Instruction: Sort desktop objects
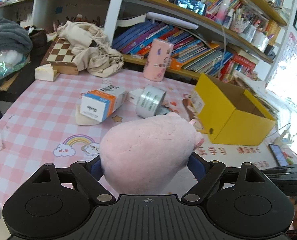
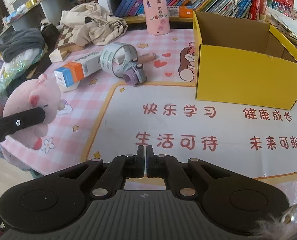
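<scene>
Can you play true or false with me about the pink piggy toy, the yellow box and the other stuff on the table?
1. The left gripper holds the pink pig toy. True.
2. The right gripper has its fingers wide open. False: they are shut, with nothing between them.
3. The yellow box is full of toys. False: what shows of its inside is bare cardboard.
4. The tape roll lies beside the little toy car. True.
5. The pink can has tipped over. False: it stands upright near the books.
</scene>
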Tool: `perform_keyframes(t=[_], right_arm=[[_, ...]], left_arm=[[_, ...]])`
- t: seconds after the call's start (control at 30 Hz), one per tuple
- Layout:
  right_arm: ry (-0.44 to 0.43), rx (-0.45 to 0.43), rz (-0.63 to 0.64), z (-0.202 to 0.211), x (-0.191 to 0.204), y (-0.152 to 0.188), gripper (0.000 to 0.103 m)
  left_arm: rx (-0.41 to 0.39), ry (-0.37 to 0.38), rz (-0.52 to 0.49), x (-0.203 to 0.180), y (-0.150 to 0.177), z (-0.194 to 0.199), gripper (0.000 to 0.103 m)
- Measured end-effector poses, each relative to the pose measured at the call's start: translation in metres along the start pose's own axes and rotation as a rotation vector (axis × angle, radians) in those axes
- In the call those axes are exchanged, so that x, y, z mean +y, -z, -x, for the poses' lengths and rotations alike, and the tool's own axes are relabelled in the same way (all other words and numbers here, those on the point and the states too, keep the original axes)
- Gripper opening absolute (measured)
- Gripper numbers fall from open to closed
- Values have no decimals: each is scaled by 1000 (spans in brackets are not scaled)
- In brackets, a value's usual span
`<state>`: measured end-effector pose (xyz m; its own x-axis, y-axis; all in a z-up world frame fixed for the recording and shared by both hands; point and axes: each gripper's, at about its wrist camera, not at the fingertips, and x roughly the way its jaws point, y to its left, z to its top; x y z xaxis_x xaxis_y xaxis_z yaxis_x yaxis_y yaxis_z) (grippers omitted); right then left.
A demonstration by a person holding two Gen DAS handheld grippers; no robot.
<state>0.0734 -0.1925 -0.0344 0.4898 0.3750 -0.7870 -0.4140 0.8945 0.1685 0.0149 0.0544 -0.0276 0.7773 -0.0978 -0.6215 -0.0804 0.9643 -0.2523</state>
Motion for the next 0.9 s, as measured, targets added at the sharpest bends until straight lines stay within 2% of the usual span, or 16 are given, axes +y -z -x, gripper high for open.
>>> perform_keyframes(t=[0.3,0.47,0.57,0.6,0.67,0.7,0.73,0.9], right_arm=[[-27,73,91,-16,0,-3,3],[-87,81,193,-21,2,-7,3],[-140,88,260,-25,1,-7,3],[-165,94,282,-26,1,-7,5],[-217,103,324,-27,1,-5,17],[-244,105,345,-27,1,-4,28],[-271,106,369,-27,1,-3,31],[-385,125,491,-27,10,3,32]], left_arm=[[35,-133,14,10,9,-46,86],[31,-201,18,4,12,-71,86],[16,-255,-17,-7,14,-80,90],[27,-268,-17,-10,14,-82,92],[41,-297,-8,-16,16,-84,94],[45,-312,5,-18,17,-83,96],[46,-319,19,-20,19,-80,96],[-14,-334,91,-32,32,-50,98]])
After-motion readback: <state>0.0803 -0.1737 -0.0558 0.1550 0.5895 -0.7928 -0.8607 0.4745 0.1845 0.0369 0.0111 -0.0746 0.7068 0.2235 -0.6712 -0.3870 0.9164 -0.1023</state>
